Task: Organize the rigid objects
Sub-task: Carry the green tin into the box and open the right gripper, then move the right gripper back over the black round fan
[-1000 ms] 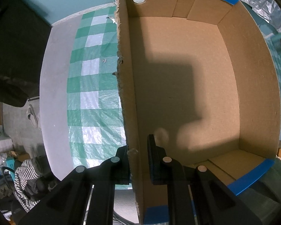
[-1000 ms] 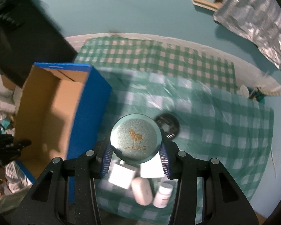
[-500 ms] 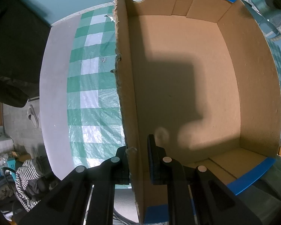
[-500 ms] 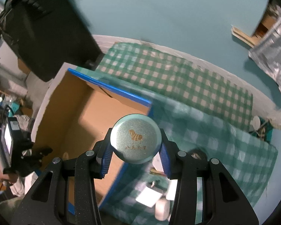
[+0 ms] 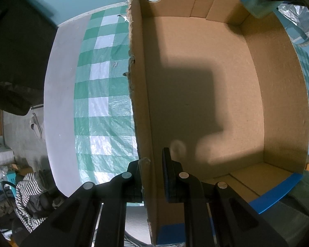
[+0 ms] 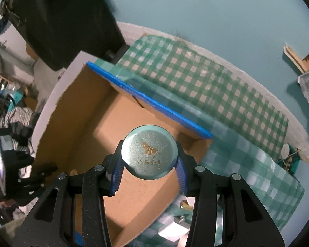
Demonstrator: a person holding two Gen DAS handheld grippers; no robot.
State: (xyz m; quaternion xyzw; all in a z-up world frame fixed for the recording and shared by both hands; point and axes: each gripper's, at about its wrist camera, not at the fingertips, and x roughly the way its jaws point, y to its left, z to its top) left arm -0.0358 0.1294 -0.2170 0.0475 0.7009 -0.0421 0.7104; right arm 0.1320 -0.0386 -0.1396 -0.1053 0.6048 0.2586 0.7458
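Note:
My right gripper [image 6: 149, 177] is shut on a round pale green tin [image 6: 149, 152] with a gold horse mark on its lid, and holds it above the open cardboard box [image 6: 105, 127]. The tin also shows in the left wrist view [image 5: 259, 0], over the box's far right corner. My left gripper [image 5: 152, 173] is shut on the box's near left wall [image 5: 142, 103]. Nothing lies on the box floor [image 5: 206, 94], which has a shadow across it.
The box stands on a green and white checked cloth [image 6: 226, 94] [image 5: 101, 94] over a white table. A few small white items [image 6: 175, 226] lie on the cloth to the right of the box. A dark chair [image 6: 61, 20] stands behind the table.
My right gripper has carried the tin left from over the cloth to above the box's inside. The tin has come into the left wrist view. The left gripper has kept its hold.

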